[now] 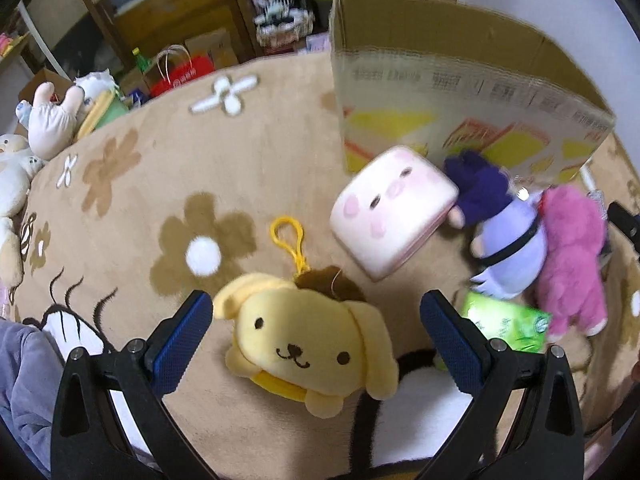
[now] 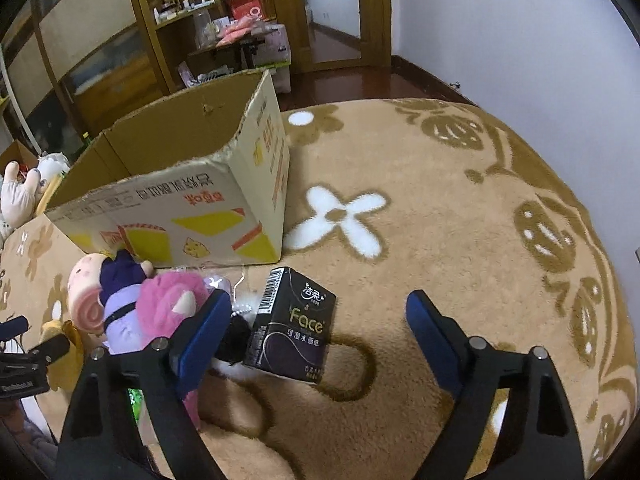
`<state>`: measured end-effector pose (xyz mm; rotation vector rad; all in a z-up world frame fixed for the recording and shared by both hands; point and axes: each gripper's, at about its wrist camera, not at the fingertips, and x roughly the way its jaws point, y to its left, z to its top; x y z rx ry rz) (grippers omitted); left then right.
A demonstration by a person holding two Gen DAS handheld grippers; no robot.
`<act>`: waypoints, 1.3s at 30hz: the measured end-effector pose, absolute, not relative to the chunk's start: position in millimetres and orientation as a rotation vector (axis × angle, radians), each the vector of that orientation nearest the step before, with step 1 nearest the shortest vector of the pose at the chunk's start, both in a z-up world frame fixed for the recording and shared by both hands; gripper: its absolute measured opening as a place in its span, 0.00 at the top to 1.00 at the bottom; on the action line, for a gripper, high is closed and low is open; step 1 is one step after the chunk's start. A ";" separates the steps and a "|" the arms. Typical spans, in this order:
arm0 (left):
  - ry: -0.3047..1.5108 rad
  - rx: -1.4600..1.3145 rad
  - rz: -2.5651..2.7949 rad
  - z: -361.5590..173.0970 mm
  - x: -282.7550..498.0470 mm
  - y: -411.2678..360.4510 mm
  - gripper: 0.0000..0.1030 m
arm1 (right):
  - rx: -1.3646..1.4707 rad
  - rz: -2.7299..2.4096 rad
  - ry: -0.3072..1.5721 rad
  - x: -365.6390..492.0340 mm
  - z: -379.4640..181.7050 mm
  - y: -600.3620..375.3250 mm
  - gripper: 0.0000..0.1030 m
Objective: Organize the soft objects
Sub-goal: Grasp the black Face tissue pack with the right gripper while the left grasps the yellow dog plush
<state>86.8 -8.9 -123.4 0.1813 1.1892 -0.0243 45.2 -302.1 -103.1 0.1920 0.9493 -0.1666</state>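
Observation:
A yellow dog plush (image 1: 308,340) with a yellow clip lies on the tan flowered rug (image 1: 256,152) between the wide-open fingers of my left gripper (image 1: 316,312). A pink pig cushion (image 1: 390,216), a purple doll (image 1: 504,232), a pink plush (image 1: 572,256) and a green tissue pack (image 1: 508,322) lie to the right, in front of an open cardboard box (image 1: 452,96). My right gripper (image 2: 318,314) is open around a black tissue pack (image 2: 290,326) on the rug. The box (image 2: 180,196), pink plush (image 2: 168,304) and purple doll (image 2: 120,292) show at its left.
Several pale plush toys (image 1: 44,120) lie at the rug's far left edge. Shelves, bags and boxes (image 1: 188,68) stand beyond the rug. A wooden floor and a door (image 2: 340,40) lie behind the box, with a white wall on the right.

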 end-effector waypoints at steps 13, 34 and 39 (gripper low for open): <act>1.350 0.136 -0.009 -154.8 91.0 -1.6 0.02 | 0.264 -0.090 1.057 60.5 -126.5 -304.9 0.38; 1.303 0.080 0.012 -142.1 77.0 13.6 0.25 | 0.361 -0.110 1.051 42.9 -129.9 -319.2 0.52; 1.240 0.055 0.003 -125.6 67.6 14.4 0.25 | 0.360 -0.126 1.009 34.8 -122.1 -321.2 0.52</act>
